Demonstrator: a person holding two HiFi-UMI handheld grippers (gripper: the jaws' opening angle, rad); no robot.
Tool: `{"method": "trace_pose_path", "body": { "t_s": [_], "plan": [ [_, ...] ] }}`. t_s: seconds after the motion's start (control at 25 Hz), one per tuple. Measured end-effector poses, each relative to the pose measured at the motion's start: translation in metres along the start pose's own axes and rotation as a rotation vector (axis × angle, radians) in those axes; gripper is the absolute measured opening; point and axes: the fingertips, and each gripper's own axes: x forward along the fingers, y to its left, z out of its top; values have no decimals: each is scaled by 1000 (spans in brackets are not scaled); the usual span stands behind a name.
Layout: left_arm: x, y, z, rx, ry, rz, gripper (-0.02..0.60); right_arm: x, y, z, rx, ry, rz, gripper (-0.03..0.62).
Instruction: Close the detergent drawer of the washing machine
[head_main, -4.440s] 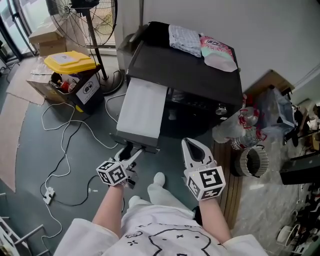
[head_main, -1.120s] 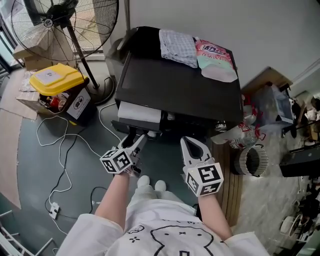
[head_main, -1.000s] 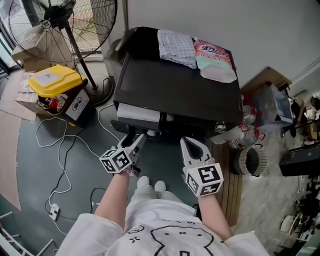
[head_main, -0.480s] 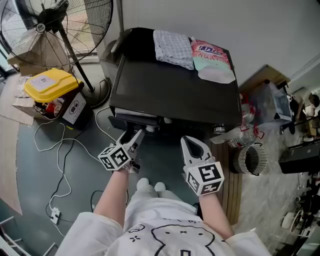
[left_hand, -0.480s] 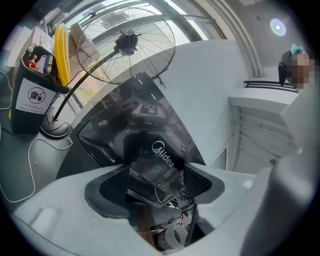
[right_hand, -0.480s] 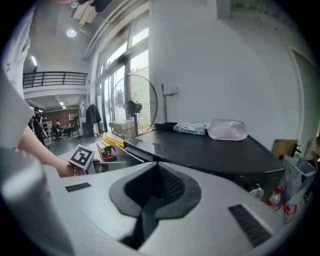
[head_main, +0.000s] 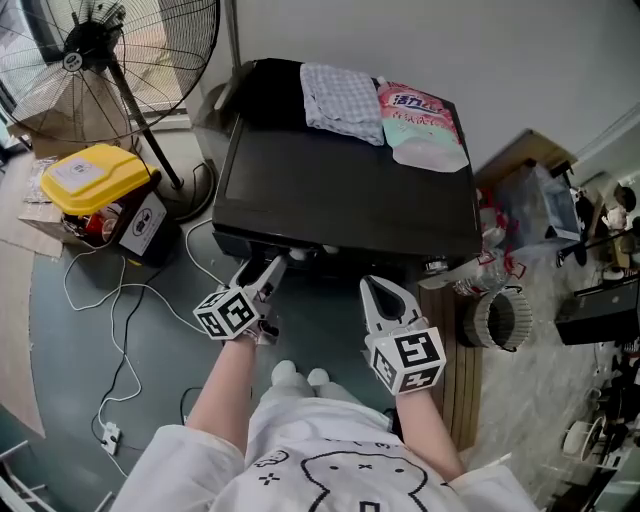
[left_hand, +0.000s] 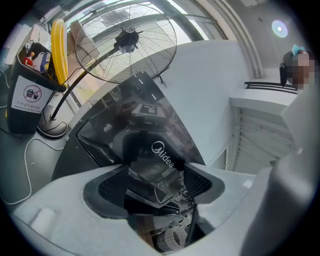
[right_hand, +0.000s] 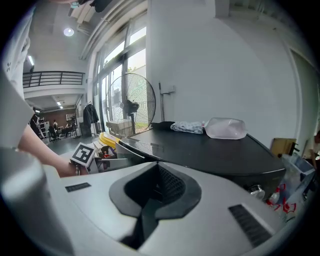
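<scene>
We see the washing machine (head_main: 350, 190), black, in the middle of the head view. Its detergent drawer (head_main: 280, 247) is at the lower left of the machine's front edge and sticks out only a little.

The left tongs (head_main: 272, 268) are right at the drawer front. In the left gripper view the left tongs (left_hand: 155, 185) hold a narrow gap, with the glossy dark drawer front (left_hand: 160, 160), white logo on it, between the pads (left_hand: 200, 182). We take that as gripping the drawer front.

The right tongs (head_main: 382, 288) are at lower middle of the head view, in front of the machine and not touching it. In the right gripper view the right tongs (right_hand: 158, 170) are pressed together with nothing between them.

On the machine's top, at the upper edge, lie a checked cloth (head_main: 342, 88) and, just right of it, a pink and white pouch (head_main: 422, 120). The right gripper view shows the same cloth (right_hand: 189, 127) and pouch (right_hand: 226, 128).

At the upper left of the head view is a standing fan (head_main: 100, 50), with a yellow-lidded bin (head_main: 85, 175) below it. A white cable (head_main: 110, 320) loops on the floor at the left.
</scene>
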Motion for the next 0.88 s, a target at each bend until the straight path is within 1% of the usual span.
{"method": "trace_pose_path", "body": {
  "t_s": [0.24,0.6,0.76,0.88],
  "plan": [
    [4,-1,1,9,12,-32,341,10,-4,1,12,2,-10,-2],
    [11,3,4,36,50,-57,356,24,-4,5,30,-7,-16,-1],
    [14,4,4,44,58,-56,360,25,-3,0,34,-1,-18,-1],
    [22,8,10,44,63,-28,364,24,-4,2,32,-6,-23,-1]
  ]
}}
